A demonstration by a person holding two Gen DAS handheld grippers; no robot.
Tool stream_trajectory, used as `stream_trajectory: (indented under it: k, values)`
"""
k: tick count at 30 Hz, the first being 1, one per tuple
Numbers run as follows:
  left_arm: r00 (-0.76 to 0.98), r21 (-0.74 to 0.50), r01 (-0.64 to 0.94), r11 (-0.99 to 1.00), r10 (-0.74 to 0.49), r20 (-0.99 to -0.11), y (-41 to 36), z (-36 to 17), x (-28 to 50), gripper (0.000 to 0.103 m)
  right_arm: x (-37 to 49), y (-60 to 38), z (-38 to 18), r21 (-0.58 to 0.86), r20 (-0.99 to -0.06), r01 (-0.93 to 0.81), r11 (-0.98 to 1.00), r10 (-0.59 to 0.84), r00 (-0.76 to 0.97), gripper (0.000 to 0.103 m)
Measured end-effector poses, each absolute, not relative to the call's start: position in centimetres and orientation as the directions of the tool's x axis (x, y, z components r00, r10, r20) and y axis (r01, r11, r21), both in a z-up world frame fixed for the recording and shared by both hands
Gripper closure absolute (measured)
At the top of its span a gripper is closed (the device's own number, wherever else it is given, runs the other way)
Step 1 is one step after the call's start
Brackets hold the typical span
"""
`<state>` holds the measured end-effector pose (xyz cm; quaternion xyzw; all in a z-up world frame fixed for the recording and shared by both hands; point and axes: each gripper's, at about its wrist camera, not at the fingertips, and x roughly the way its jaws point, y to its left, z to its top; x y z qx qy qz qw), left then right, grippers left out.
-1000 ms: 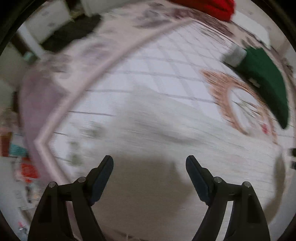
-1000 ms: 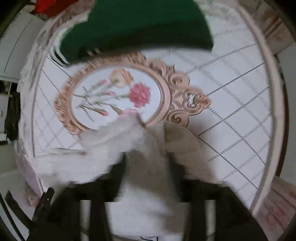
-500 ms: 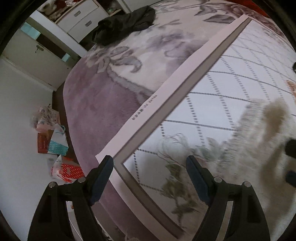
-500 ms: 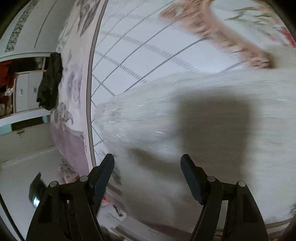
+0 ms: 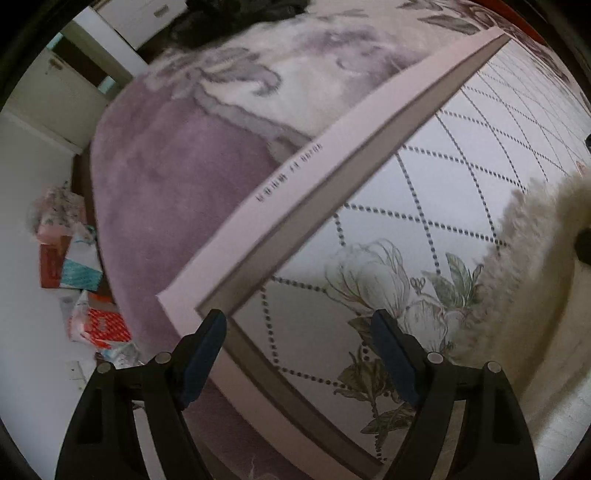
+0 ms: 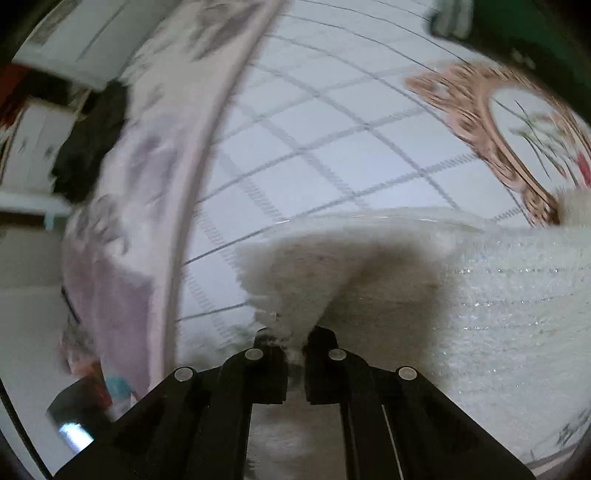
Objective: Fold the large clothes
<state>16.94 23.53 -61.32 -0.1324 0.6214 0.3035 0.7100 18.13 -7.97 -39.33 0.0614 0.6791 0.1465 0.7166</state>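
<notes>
A fluffy cream-white garment [image 6: 461,295] lies on the white quilted bed cover [image 6: 314,177]. My right gripper [image 6: 293,341] is shut on a corner of that garment, which bunches up between its fingers. In the left wrist view the garment's fuzzy edge [image 5: 524,266] shows at the right. My left gripper [image 5: 297,354] is open and empty, hovering over the corner of the quilted cover [image 5: 406,221], to the left of the garment.
A purple floral blanket [image 5: 177,162] lies under the quilted cover and drapes off the bed. A black garment [image 6: 88,144] lies on it at the back. A green garment [image 6: 535,26] lies at the far right. Boxes and bags [image 5: 74,266] sit on the floor.
My right gripper was open over the cream garment half a second ago and has now shut on its corner. My left gripper stayed open and has swung left to the bed's corner.
</notes>
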Motion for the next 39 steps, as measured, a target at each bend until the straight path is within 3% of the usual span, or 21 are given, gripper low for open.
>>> stream_trajectory:
  k: [4,7,9,10,14,19,23,26,31,36,39]
  values:
    - [0.038,0.157,-0.601,0.784,0.224,-0.974,23.8,-62.1,16.4,0.023,18.3,-4.6,-44.8,0.260,-0.965,-0.207,0.943,0.243,-0.101,0.096]
    - [0.042,0.164,-0.600,0.783,0.235,-0.971,24.2,-61.0,15.7,0.023,19.6,-6.6,-45.9,0.389,-0.913,-0.127,0.913,0.363,-0.183,0.087]
    - [0.064,0.178,-0.595,0.784,0.267,-0.962,24.1,-58.9,15.3,0.023,20.2,-8.9,-44.8,0.479,-0.861,-0.060,0.875,0.456,-0.225,0.043]
    - [0.079,0.184,-0.590,0.786,0.283,-0.956,23.8,-57.7,15.3,0.023,20.4,-10.9,-43.5,0.509,-0.845,-0.026,0.861,0.493,-0.209,0.038]
    - [0.172,0.153,-0.555,0.818,0.293,-0.940,20.6,-53.2,17.0,0.023,20.4,-20.1,-37.8,0.472,-0.878,0.031,0.881,0.473,-0.065,0.037]
    - [0.244,0.023,-0.435,0.900,0.142,-0.959,12.8,-53.5,22.6,0.023,19.7,-33.5,-33.7,0.303,-0.952,0.199,0.932,0.288,0.104,0.037]
    - [0.240,-0.002,-0.329,0.944,0.081,-0.967,7.1,-56.7,27.9,0.023,22.4,-38.9,-36.4,0.237,-0.969,0.229,0.944,0.213,0.124,0.039]
    - [0.162,0.028,-0.278,0.960,0.076,-0.984,5.3,-60.1,30.6,0.023,25.7,-38.9,-41.6,0.208,-0.978,0.205,0.957,0.203,0.045,0.038]
    - [0.146,0.073,-0.250,0.966,0.112,-0.983,4.5,-60.9,31.1,0.022,28.5,-38.4,-44.2,0.208,-0.977,0.207,0.956,0.214,-0.003,0.035]
    - [0.209,0.055,-0.191,0.980,0.096,-0.973,1.2,-55.8,30.0,0.022,26.9,-42.9,-40.3,0.431,-0.900,0.268,0.862,0.434,0.051,0.033]
    - [0.210,0.024,-0.116,0.993,0.048,-0.976,-2.6,-55.5,30.1,0.016,22.5,-47.7,-37.8,0.477,-0.879,0.334,0.813,0.449,0.161,0.020]
